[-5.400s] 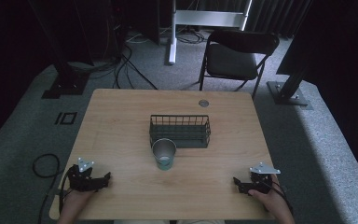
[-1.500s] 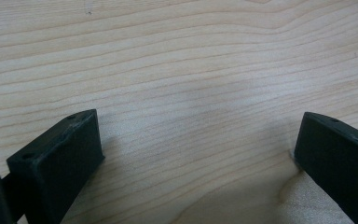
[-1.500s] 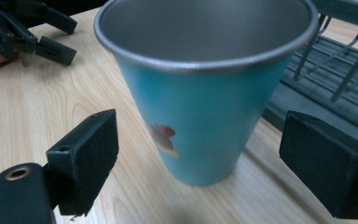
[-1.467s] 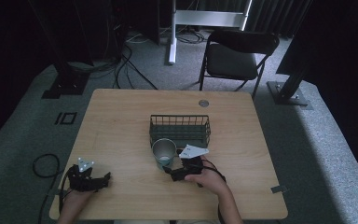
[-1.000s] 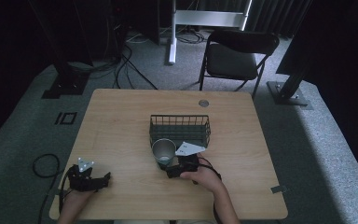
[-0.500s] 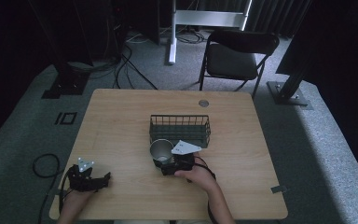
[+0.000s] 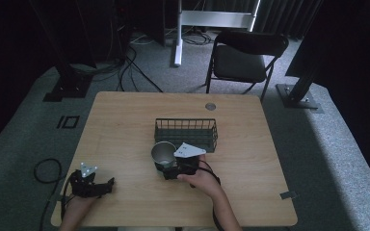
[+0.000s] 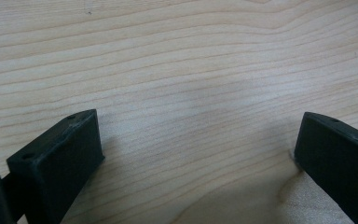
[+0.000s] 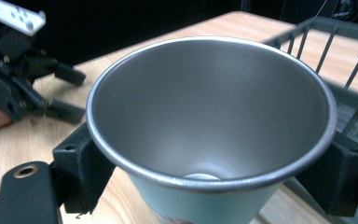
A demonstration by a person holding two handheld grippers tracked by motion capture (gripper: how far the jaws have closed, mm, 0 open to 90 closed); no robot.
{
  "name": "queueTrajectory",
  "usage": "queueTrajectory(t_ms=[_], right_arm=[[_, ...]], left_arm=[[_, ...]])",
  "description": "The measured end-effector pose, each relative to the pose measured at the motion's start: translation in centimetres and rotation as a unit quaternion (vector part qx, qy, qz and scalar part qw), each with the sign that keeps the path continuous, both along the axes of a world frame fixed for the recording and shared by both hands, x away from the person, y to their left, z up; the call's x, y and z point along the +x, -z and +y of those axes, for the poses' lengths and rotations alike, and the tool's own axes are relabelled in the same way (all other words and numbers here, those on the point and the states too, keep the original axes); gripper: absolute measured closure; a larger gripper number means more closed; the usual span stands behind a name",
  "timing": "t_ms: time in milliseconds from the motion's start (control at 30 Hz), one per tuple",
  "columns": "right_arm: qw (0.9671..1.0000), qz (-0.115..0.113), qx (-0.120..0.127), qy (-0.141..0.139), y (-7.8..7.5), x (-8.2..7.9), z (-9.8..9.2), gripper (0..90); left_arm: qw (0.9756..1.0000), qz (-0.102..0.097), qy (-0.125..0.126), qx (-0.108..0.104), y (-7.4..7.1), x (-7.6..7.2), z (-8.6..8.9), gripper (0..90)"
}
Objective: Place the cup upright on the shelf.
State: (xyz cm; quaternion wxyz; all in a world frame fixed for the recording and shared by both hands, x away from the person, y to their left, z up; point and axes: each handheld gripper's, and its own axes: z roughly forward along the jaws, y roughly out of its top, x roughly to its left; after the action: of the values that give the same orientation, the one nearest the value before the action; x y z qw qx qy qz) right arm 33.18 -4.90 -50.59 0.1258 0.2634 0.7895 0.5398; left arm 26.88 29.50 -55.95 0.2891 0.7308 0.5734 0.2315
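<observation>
dark room, pale wooden desk point(image 7: 125, 125). the metal cup point(image 7: 163, 153) stands upright just in front of the wire basket point(image 7: 186, 134). the right hand-held gripper point(image 7: 169, 169) has its jaws wide on either side of the cup, whether touching i cannot tell. closing off-centre could tip the cup or knock it into the basket. the left hand-held gripper point(image 7: 92, 185) rests wide, empty, at the desk's near left.

Wooden tabletop point(image 7: 125, 125) before me on grey carpet floor point(image 7: 327, 144); black folding chair point(image 7: 243, 60) beyond it, cables point(image 7: 130, 62) on floor, dark curtains point(image 7: 356, 48) around.
</observation>
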Motion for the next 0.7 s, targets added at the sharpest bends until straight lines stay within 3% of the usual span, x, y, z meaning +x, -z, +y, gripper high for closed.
queueTrajectory(t_ms=[300, 700], right_arm=[[0.9999, -0.007, 0.008, -0.004, -2.4, 0.1, 0.3, 14.0], [0.9989, -0.037, 0.024, 0.017, -6.5, 0.8, -0.3, 14.0]], left_arm=[[1.0000, 0.000, 0.000, 0.001, 0.0, 0.0, 0.0, 1.4], [1.0000, -0.001, 0.000, 0.000, 0.0, 0.0, 0.0, 1.4]])
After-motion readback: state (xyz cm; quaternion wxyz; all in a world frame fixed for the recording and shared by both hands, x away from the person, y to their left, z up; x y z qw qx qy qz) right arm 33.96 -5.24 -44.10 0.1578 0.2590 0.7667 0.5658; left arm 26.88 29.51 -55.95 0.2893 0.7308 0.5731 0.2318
